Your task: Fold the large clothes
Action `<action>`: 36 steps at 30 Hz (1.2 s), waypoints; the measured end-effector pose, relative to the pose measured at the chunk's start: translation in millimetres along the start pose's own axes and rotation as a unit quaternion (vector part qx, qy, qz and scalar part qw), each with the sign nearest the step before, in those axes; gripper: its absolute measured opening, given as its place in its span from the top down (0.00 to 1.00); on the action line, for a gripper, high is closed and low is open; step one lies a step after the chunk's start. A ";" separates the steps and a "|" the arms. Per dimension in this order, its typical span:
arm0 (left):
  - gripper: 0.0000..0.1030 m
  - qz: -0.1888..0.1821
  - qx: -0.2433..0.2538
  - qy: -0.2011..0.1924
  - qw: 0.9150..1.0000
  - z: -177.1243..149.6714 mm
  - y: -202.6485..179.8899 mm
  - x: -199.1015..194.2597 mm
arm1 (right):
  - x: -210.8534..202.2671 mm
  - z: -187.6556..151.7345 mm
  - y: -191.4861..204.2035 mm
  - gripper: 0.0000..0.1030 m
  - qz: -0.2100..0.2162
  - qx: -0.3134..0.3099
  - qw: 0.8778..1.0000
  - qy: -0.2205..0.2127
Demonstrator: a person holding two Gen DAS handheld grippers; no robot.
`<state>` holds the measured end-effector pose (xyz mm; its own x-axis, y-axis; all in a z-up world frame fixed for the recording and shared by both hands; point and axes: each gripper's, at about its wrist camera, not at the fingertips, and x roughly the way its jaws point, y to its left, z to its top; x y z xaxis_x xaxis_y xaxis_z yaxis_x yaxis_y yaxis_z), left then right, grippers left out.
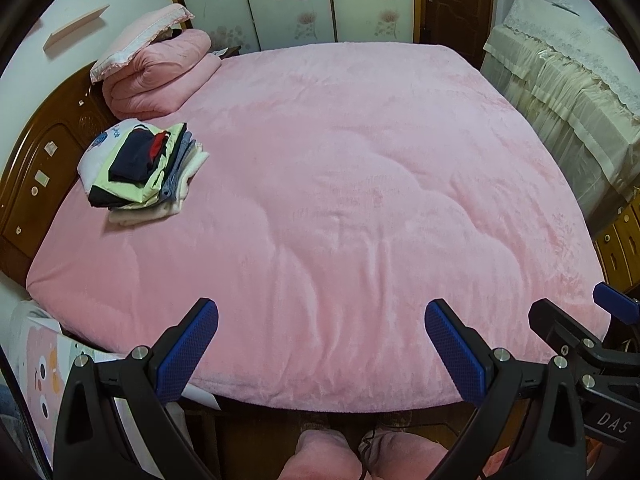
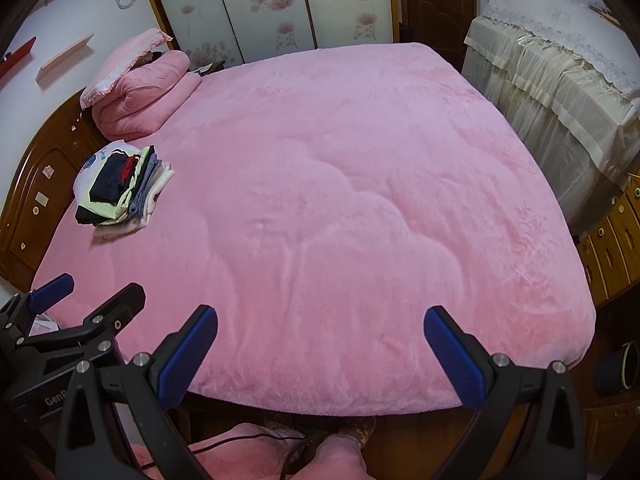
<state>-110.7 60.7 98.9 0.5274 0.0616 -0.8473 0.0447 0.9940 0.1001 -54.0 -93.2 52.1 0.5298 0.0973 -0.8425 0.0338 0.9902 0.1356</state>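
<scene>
A stack of folded clothes [image 1: 144,168], dark navy on top with pale green, grey and white layers, lies at the left of the pink bed [image 1: 340,200]; it also shows in the right wrist view [image 2: 120,192]. My left gripper [image 1: 322,320] is open and empty above the bed's near edge. My right gripper [image 2: 320,324] is open and empty beside it, also over the near edge. The right gripper shows at the left wrist view's right edge [image 1: 576,316], and the left gripper at the right wrist view's left edge [image 2: 88,292]. No unfolded garment is in view.
A folded pink quilt [image 1: 156,76] with a pillow [image 1: 136,40] sits at the headboard [image 1: 36,168]. A lace-covered cabinet [image 1: 560,80] stands right of the bed. Wardrobe doors [image 1: 288,0] line the far wall. Wooden drawers [image 2: 608,248] stand at the right. My pink-clad legs [image 1: 340,456] are below.
</scene>
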 end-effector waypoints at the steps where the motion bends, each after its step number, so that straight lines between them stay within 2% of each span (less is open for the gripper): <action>1: 0.01 0.000 -0.001 0.002 1.000 -1.4 -0.4 0.5 | 0.8 -0.9 -0.6 0.00 0.000 0.000 1.000 0.003; 15: 0.01 0.006 -0.015 0.018 1.000 -9.9 -8.2 3.0 | 7.6 -3.5 -12.4 0.00 0.009 -0.010 1.000 0.026; 36: 0.01 0.009 -0.021 0.020 1.000 -10.3 -8.8 1.2 | 8.7 -3.2 -14.2 0.00 0.011 -0.009 1.000 0.025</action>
<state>-119.3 52.9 91.7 0.4938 0.0813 -0.8658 -0.0007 0.9957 0.0931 -52.6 -106.1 41.2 0.4865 0.1242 -0.8648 0.0061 0.9893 0.1456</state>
